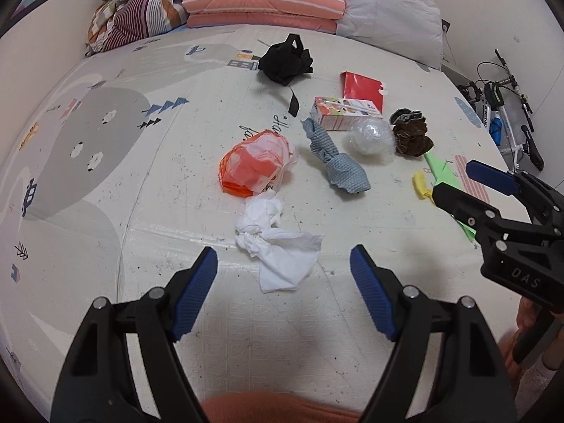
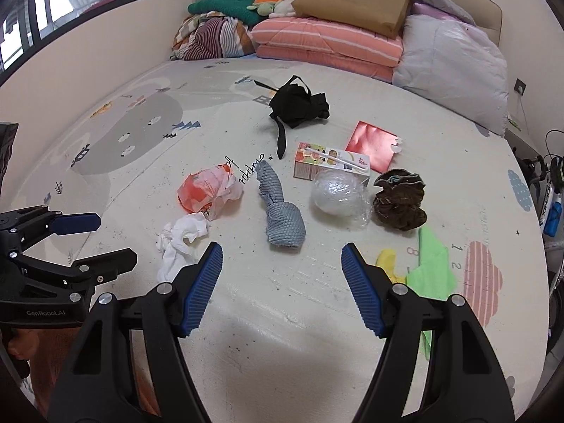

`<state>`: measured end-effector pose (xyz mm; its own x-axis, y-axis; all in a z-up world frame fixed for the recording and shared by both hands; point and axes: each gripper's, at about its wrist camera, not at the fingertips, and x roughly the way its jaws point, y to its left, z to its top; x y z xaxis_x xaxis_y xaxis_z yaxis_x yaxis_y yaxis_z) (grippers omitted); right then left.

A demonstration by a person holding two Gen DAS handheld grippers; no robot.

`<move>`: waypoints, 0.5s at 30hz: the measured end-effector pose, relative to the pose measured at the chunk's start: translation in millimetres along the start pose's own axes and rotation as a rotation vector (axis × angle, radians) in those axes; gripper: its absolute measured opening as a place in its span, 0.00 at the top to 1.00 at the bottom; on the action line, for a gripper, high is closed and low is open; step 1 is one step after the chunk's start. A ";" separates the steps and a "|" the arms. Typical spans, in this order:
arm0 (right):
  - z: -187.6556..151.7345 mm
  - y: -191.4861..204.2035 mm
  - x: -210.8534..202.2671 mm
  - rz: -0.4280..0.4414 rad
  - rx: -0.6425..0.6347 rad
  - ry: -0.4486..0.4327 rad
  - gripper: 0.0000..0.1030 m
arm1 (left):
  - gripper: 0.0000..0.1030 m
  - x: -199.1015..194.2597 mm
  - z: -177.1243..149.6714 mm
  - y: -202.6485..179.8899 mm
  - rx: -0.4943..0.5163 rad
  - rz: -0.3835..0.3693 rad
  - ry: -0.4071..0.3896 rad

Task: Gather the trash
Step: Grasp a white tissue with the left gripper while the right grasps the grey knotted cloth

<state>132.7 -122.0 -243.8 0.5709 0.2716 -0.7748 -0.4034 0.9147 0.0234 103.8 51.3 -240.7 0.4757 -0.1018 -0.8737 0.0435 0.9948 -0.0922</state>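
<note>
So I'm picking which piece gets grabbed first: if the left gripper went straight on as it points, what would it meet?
Probably the crumpled white tissue, lying just ahead of the open left gripper; depth is uncertain.

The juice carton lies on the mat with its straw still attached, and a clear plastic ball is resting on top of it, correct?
Not quite. In the right wrist view the clear plastic ball lies on the mat beside the juice carton, not on top.

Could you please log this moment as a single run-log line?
left gripper: open, empty | right gripper: open, empty | nearest: white tissue | mat: trash uncollected
</note>
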 end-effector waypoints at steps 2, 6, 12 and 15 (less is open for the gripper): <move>3.1 -0.2 17.5 0.005 -0.005 0.020 0.34 | 0.25 13.8 2.3 4.4 -0.013 0.004 0.019; 7.8 -0.4 53.8 0.021 -0.021 0.051 0.34 | 0.25 43.1 6.7 14.3 -0.037 0.027 0.057; 13.0 -6.2 106.7 -0.007 -0.030 0.083 0.34 | 0.25 84.2 12.4 26.8 -0.102 -0.001 0.127; 12.9 -9.0 127.5 -0.026 -0.036 0.099 0.34 | 0.25 99.1 13.6 28.3 -0.125 -0.017 0.158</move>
<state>218.3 -91.8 -334.7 0.5089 0.2158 -0.8333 -0.4159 0.9092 -0.0185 164.2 69.4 -323.4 0.3315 -0.1277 -0.9348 -0.0636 0.9855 -0.1572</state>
